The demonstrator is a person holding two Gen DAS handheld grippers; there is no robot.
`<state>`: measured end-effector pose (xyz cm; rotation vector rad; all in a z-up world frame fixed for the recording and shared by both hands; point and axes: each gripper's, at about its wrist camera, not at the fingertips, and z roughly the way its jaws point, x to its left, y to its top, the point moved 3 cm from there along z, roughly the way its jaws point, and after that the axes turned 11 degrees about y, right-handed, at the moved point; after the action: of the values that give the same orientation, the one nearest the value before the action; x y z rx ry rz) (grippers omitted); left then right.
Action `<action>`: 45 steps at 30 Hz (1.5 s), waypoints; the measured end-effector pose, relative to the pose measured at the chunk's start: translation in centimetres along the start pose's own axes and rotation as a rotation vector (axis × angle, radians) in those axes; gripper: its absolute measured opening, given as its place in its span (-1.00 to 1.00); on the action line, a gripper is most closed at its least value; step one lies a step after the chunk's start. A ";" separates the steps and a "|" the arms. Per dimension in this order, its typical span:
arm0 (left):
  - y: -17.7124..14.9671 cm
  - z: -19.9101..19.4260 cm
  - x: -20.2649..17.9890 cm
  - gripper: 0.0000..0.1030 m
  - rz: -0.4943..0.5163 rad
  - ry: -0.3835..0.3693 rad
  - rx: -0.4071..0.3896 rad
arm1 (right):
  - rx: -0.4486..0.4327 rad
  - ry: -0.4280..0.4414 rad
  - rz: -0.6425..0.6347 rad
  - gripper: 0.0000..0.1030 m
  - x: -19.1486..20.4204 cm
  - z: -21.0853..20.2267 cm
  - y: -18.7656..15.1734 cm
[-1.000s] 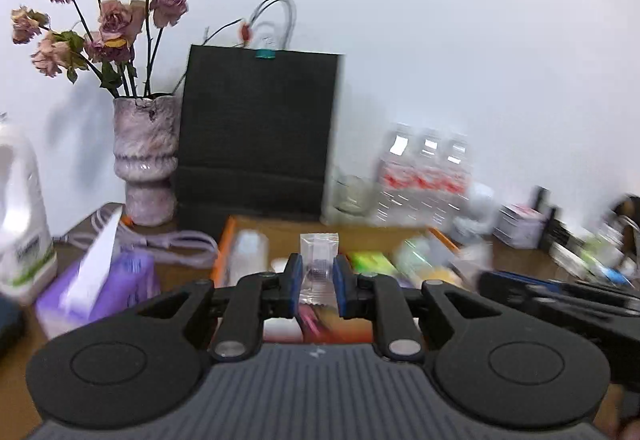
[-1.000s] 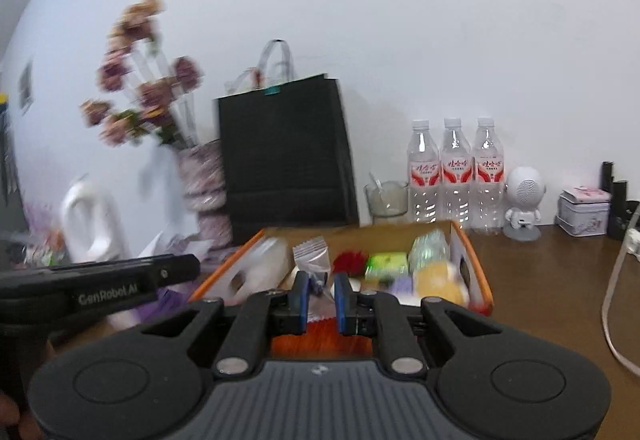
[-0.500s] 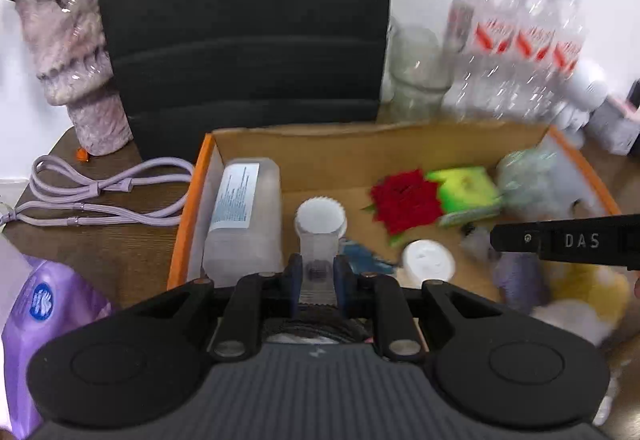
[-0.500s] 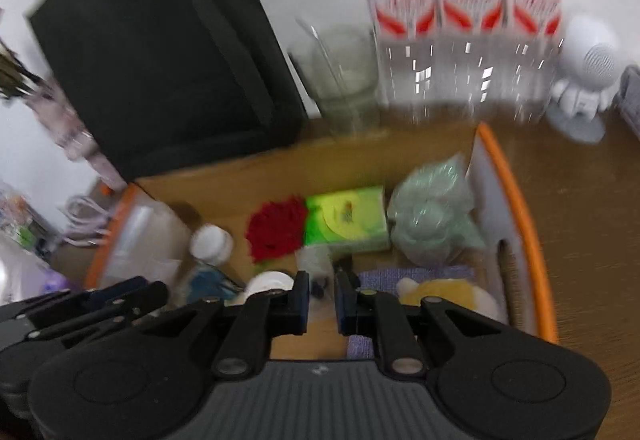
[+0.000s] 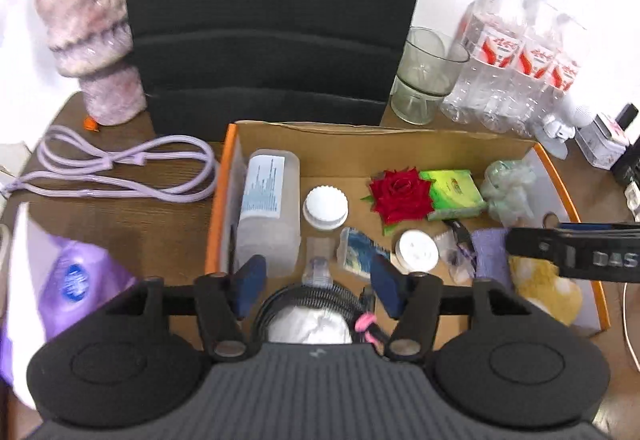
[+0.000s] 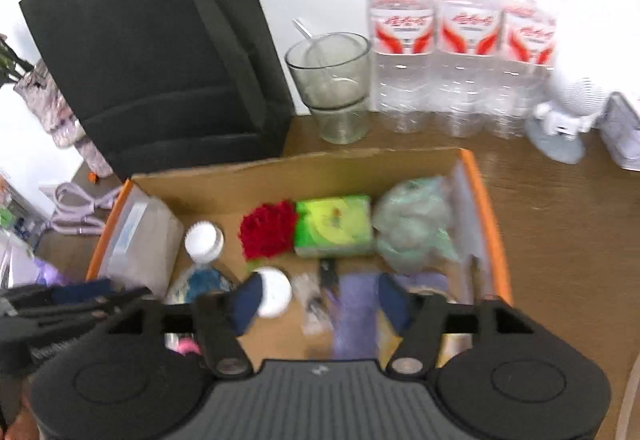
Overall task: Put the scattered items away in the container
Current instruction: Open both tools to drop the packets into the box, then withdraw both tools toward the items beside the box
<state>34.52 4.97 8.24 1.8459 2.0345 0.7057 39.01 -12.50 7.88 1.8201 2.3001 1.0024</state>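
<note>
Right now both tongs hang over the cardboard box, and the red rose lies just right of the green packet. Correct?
One slip: the red rose lies just left of the green packet, touching it, as both wrist views show. Both tongs, left and right, do hang over the cardboard box, jaws opening.

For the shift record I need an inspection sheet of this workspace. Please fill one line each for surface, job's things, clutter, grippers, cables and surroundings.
Surface: brown wooden table, crowded.
Job's things: cardboard box with orange edges holds a clear bottle lying down, white cap, red rose, green packet, pale green bag, purple cloth and small clear sachets.
Clutter: glass cup, three water bottles, purple tissue pack.
Grippers: left gripper and right gripper both over the box, jaws opening, nothing pressed between the pads.
Cables: lilac cable coiled left of the box.
Surroundings: black paper bag, vase, white wall.
</note>
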 end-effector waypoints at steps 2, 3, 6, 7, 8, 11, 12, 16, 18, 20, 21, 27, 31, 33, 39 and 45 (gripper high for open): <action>-0.4 -1.3 0.2 0.29 -0.012 -0.004 0.016 | 0.034 -0.020 -0.010 0.64 0.2 -1.9 -0.4; -0.6 -1.9 0.3 0.39 -0.017 -0.007 0.025 | 0.040 -0.032 -0.016 0.69 0.4 -2.8 -0.8; -1.2 -4.1 0.7 0.51 -0.015 0.003 0.037 | 0.048 -0.068 -0.040 0.71 1.2 -5.4 -1.9; -1.4 -4.9 0.8 0.56 -0.012 0.010 0.034 | 0.054 -0.078 -0.048 0.71 1.5 -6.1 -2.2; -1.5 -5.7 0.8 0.60 -0.008 0.014 0.028 | 0.055 -0.088 -0.054 0.71 1.7 -6.8 -2.6; -2.6 -7.8 1.0 1.00 -0.015 0.028 -0.029 | 0.031 -0.105 -0.073 0.72 2.6 -8.8 -3.3; -3.3 -8.4 1.0 1.00 -0.015 0.047 -0.070 | 0.015 -0.102 -0.077 0.75 2.9 -9.5 -3.6; -7.4 -10.6 0.8 1.00 -0.039 0.133 -0.364 | -0.157 -0.012 -0.136 0.79 4.0 -11.1 -6.4; -9.6 -11.2 0.5 1.00 -0.052 0.137 -0.495 | -0.357 0.032 -0.250 0.79 4.6 -11.3 -9.3; -11.0 -11.0 0.1 1.00 -0.061 0.144 -0.543 | -0.494 0.018 -0.339 0.80 4.9 -10.8 -11.8; -11.3 -11.0 -0.1 1.00 -0.065 0.143 -0.559 | -0.508 0.000 -0.358 0.80 4.9 -10.3 -12.7; -11.7 -10.8 -0.2 1.00 -0.086 0.107 -0.604 | -0.479 -0.064 -0.328 0.80 4.9 -9.3 -13.4; -12.9 -10.3 0.0 1.00 -0.095 0.096 -0.624 | -0.485 -0.087 -0.331 0.80 4.9 -10.2 -14.3; -14.7 -10.4 0.5 1.00 -0.103 0.113 -0.701 | -0.479 -0.098 -0.314 0.80 5.0 -11.0 -15.4; -18.5 -6.9 2.2 1.00 -0.156 0.113 -0.758 | -0.458 -0.049 -0.172 0.80 5.0 -15.0 -23.6; -19.9 -7.4 0.6 1.00 -0.116 0.002 -0.653 | -0.401 -0.012 -0.171 0.80 4.0 -16.2 -30.8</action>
<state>13.88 3.40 3.62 1.3355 1.6166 1.1627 4.70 -19.40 6.51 1.4436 2.0178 1.3015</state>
